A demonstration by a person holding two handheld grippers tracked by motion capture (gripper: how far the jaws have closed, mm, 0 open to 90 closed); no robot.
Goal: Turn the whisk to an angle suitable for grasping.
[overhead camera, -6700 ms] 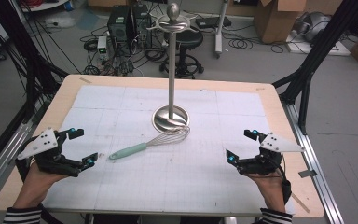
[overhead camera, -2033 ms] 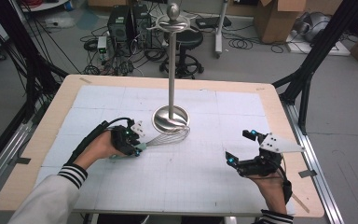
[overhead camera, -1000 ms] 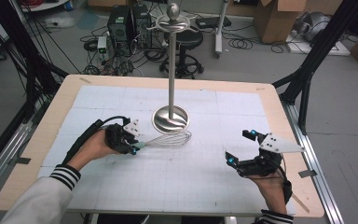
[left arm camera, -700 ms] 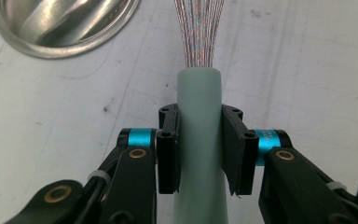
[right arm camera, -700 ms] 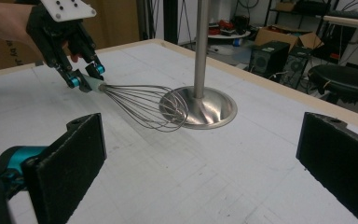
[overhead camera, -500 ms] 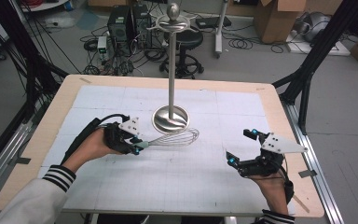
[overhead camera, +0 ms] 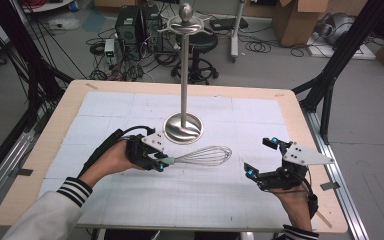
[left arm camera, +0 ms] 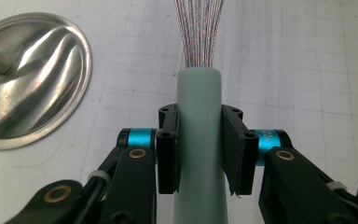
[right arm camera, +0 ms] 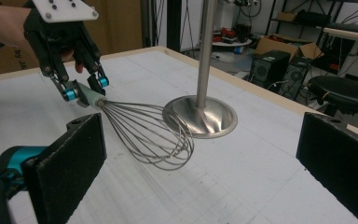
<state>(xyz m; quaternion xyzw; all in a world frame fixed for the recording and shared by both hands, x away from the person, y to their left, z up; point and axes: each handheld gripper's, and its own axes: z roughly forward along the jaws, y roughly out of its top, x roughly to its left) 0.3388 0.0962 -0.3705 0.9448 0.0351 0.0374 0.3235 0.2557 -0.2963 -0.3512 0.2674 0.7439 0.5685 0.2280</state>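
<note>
Since the earliest frame, the left hand-held gripper (overhead camera: pixel 159 161) has travelled from the lower left of the high view toward the centre, and the whisk (overhead camera: pixel 200 156), then lying loose on the tabletop (overhead camera: pixel 105 107) with its wires against the stand's base, is now sitting further right in the frame, its wire head clear of the base (overhead camera: pixel 182 128). Over the last second the whisk has been sliding rightward and levelling out.

The left hand-held gripper is clamping the whisk's handle (left arm camera: pixel 199 140); in the left gripper view its flat black jaws are pressing on both sides of that smooth, pale green, rounded handle, with thin, shiny steel wires fanning out of the top. In the right gripper view the whisk (right arm camera: pixel 144 133) is appearing left of centre, its balloon-shaped wire head resting on or just above the tabletop, near the polished, dished steel base (right arm camera: pixel 200 116) of the upright pole stand.

The right hand-held gripper (overhead camera: pixel 261 157) is staying at the lower right of the high view, jaws wide apart and gripping nothing. The tabletop is carrying a white, faintly gridded sheet edged by pale wood.
</note>
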